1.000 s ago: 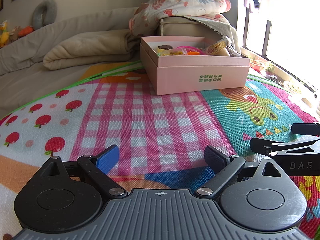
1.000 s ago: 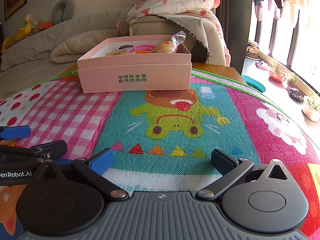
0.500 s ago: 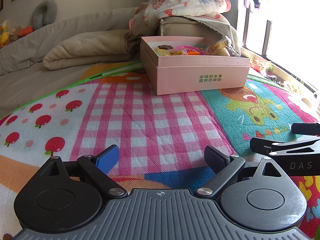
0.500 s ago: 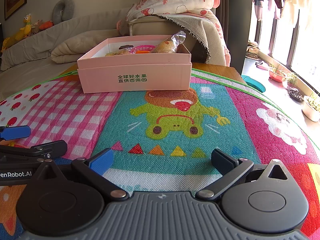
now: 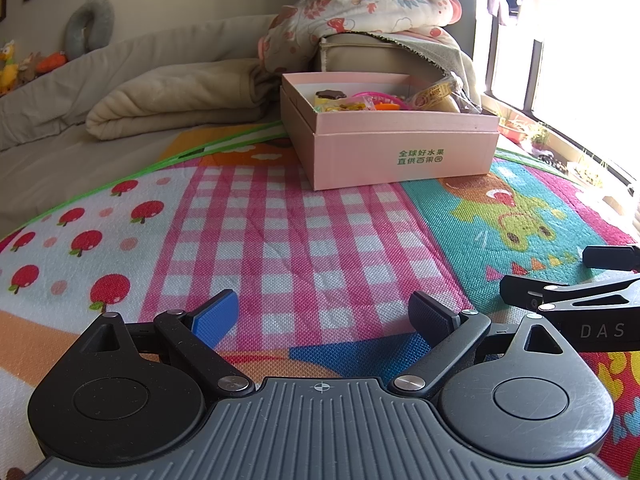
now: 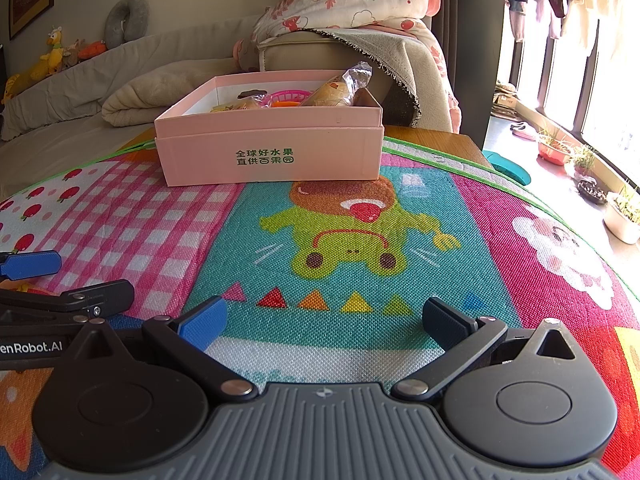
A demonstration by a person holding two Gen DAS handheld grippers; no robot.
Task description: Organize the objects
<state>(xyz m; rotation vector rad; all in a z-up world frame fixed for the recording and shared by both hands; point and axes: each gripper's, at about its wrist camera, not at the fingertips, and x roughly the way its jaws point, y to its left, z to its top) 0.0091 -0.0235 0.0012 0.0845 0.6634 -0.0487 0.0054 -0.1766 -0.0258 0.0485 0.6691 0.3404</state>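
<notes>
A pink cardboard box [image 5: 400, 156] [image 6: 272, 156] with green print stands at the far side of the colourful play mat [image 5: 304, 240] [image 6: 352, 232]. Inside it lie several items: a wrapped bun [image 6: 340, 88] [image 5: 434, 94], a pink plastic basket [image 6: 290, 96] [image 5: 376, 96] and a dark flower-shaped snack [image 5: 330, 94]. My left gripper [image 5: 324, 316] rests low over the checked patch, open and empty. My right gripper [image 6: 324, 320] sits open and empty over the frog picture. Each gripper shows at the edge of the other's view, side by side.
A folded beige blanket [image 5: 176, 100] and a grey sofa lie behind the mat at left. A floral quilt [image 6: 352, 4] is draped over a beige armrest behind the box. Plant pots [image 6: 624, 216] and windows line the right side. A wooden table edge [image 6: 432, 140] shows beyond the mat.
</notes>
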